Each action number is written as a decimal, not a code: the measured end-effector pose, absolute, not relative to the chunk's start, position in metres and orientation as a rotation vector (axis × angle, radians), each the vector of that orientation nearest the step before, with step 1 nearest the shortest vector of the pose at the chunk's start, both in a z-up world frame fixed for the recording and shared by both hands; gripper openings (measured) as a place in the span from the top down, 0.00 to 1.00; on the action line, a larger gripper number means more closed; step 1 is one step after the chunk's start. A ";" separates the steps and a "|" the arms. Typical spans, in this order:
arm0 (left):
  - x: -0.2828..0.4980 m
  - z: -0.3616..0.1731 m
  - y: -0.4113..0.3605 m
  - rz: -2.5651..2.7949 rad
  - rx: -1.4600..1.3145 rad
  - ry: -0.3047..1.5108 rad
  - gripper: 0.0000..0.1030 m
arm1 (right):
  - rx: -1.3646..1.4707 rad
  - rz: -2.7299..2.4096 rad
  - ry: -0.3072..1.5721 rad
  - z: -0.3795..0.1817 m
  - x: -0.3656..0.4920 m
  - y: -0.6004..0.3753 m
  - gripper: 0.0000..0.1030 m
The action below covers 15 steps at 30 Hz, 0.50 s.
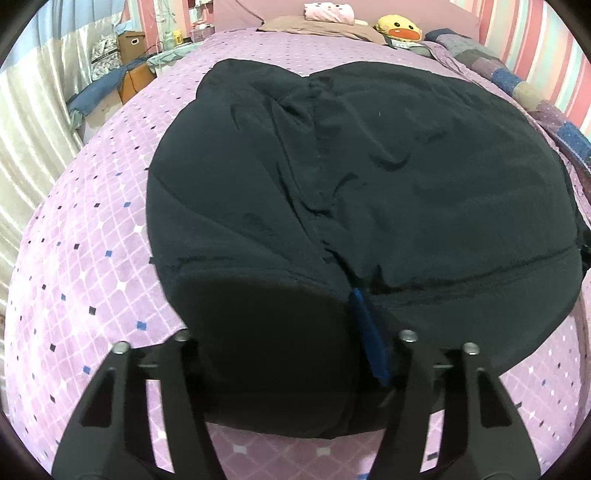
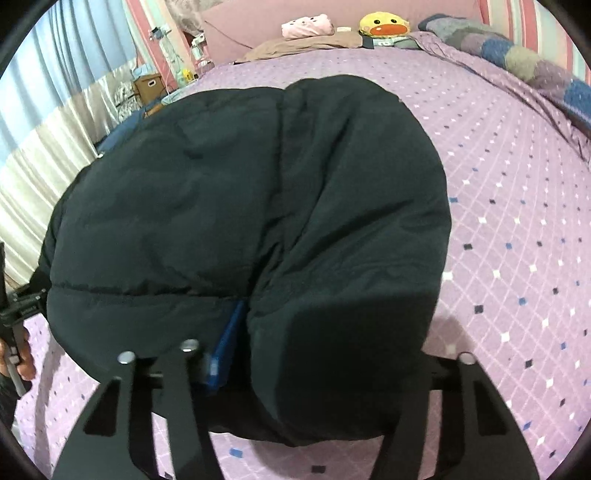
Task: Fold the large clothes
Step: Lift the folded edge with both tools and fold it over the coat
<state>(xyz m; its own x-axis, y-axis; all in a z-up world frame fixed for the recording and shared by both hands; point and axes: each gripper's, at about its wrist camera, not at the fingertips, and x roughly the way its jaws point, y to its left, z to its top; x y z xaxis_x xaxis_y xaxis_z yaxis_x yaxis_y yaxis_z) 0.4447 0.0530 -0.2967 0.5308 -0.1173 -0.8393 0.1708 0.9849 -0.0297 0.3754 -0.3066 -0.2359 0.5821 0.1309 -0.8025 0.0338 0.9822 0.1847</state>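
I logged this with the black padded jacket [image 1: 369,177] as my landmark. It lay flat on the purple diamond-patterned bedspread [image 1: 85,258], folded into a broad rounded bundle, with its near hem toward both cameras and a blue strip [image 1: 369,332] showing at the seam where two panels met.

Left gripper [image 1: 295,373]: it pointed steeply down at the jacket's near hem. Its two black fingers [image 1: 177,398] stood on either side of a rounded fold of the hem, about half open, with the padded cloth filling the gap between them. I read this as a grip on the jacket, the fingers pressing the fold from both sides.

Right gripper [image 2: 325,384]: same posture at the near hem, seen in the right wrist view. A thick dark fold filled the space between its fingers [image 2: 177,398], again roughly half open, and I took it as clamped on the jacket. The blue strip [image 2: 225,350] sat just beside its left finger.

At the left edge of the right wrist view, beside the jacket's near corner, I saw a hand [image 2: 18,358] around a black handle.

Beyond the jacket's far edge, at the head of the bed: a yellow duck plush [image 1: 399,29], a pink folded cloth [image 1: 328,13] on a brown pillow [image 1: 317,27]. Along the jacket's right side ran a patchwork quilt [image 2: 517,55]. Left of the jacket, off the bed, stood a cardboard box [image 1: 131,46] and pale curtains [image 1: 33,122].
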 end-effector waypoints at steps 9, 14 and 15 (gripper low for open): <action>0.452 -0.289 0.054 -0.177 0.063 1.022 0.66 | 0.156 0.034 0.970 -0.231 0.383 -0.303 0.67; 0.449 -0.284 0.054 -0.168 0.066 1.027 0.73 | 0.164 0.032 0.961 -0.227 0.386 -0.296 0.72; 0.448 -0.282 0.054 -0.166 0.067 1.026 0.76 | 0.168 0.035 0.957 -0.224 0.381 -0.301 0.74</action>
<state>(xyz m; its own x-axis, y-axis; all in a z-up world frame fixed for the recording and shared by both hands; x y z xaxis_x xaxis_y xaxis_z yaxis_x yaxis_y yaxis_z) 0.4481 0.0540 -0.2817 0.5068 -0.1066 -0.8554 0.1692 0.9853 -0.0226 0.3815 -0.3009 -0.2245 0.5766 0.1041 -0.8104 0.0444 0.9864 0.1583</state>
